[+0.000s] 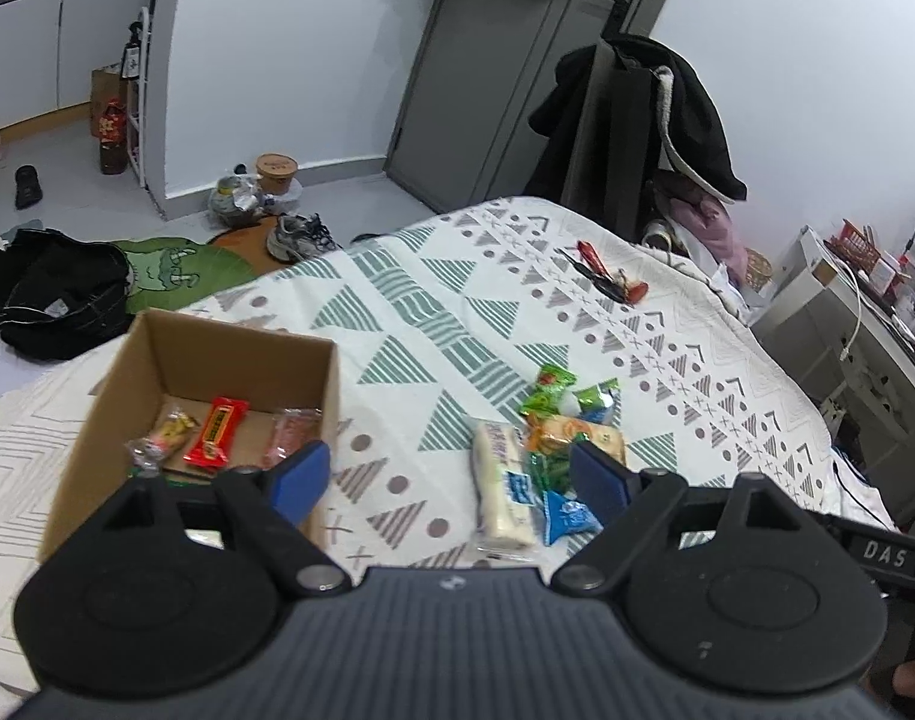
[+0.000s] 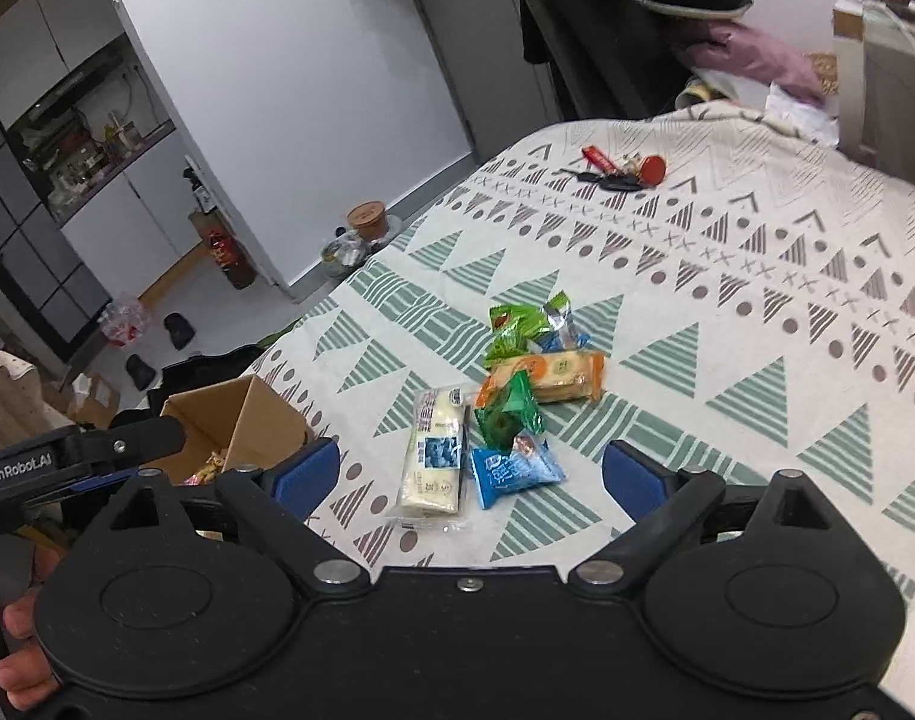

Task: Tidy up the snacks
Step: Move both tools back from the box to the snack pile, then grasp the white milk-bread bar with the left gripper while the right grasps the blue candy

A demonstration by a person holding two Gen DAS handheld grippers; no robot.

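Observation:
A cardboard box (image 1: pixel 175 348) stands on the patterned bedspread at the left, also in the right wrist view (image 2: pixel 259 414). It holds a red bar (image 1: pixel 217 431) and two other wrapped snacks. A pile of snacks lies to its right: a white pack (image 1: pixel 502 483) (image 2: pixel 434 459), a blue packet (image 1: pixel 568 516) (image 2: pixel 511 471), an orange biscuit pack (image 2: pixel 553 378) and green packets (image 1: pixel 547 387) (image 2: pixel 508 411). My left gripper (image 1: pixel 451 477) is open and empty, between box and pile. My right gripper (image 2: pixel 472 477) is open and empty, just short of the white and blue packs.
Keys with a red tag (image 1: pixel 607 279) (image 2: pixel 622 171) lie far back on the bedspread (image 1: pixel 433 300). A chair draped with dark clothes (image 1: pixel 649 120) stands behind the bed. Clothes, shoes (image 1: pixel 298 234) and containers lie on the floor at the left. A desk (image 1: pixel 847 324) is at the right.

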